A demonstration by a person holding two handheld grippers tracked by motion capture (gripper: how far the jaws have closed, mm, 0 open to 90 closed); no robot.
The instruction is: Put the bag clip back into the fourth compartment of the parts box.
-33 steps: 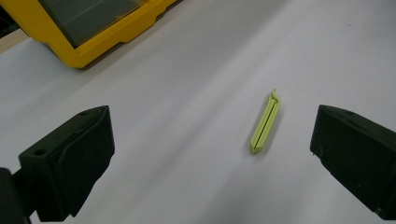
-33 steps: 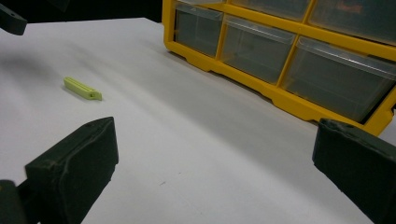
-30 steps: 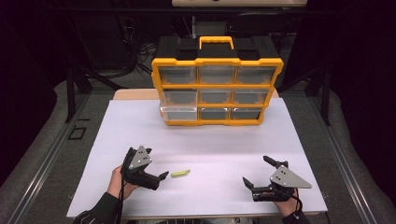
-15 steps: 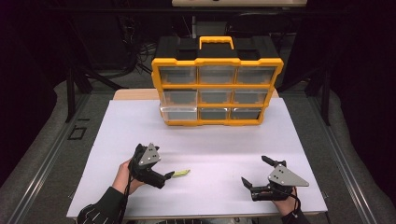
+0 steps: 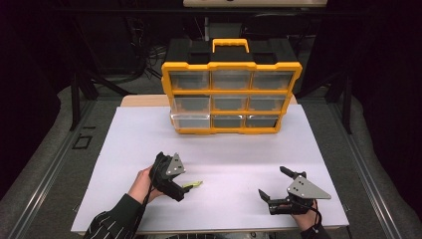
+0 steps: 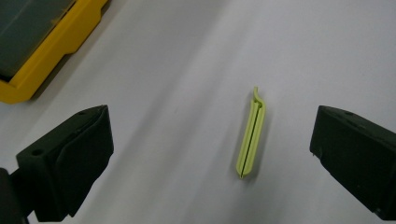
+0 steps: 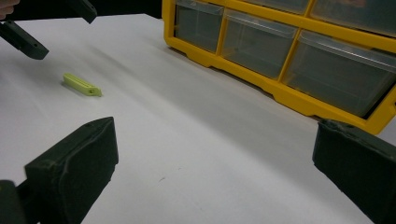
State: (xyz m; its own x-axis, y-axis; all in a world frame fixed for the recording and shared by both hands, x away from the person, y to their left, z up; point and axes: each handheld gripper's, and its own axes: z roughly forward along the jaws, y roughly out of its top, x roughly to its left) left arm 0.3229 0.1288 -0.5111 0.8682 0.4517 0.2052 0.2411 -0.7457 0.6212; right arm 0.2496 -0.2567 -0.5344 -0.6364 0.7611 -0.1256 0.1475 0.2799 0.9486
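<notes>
light: bright sheet, dark surround | shadows: soft | jaws: blurred

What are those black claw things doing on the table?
A person holds a gripper in each hand at a white table. The left gripper hangs over a small green clip with its jaws wide open on either side of it, not touching it. The right gripper rests on the table off to the side, open and holding nothing. At the back stands a yellow drawer box with clear drawers.
</notes>
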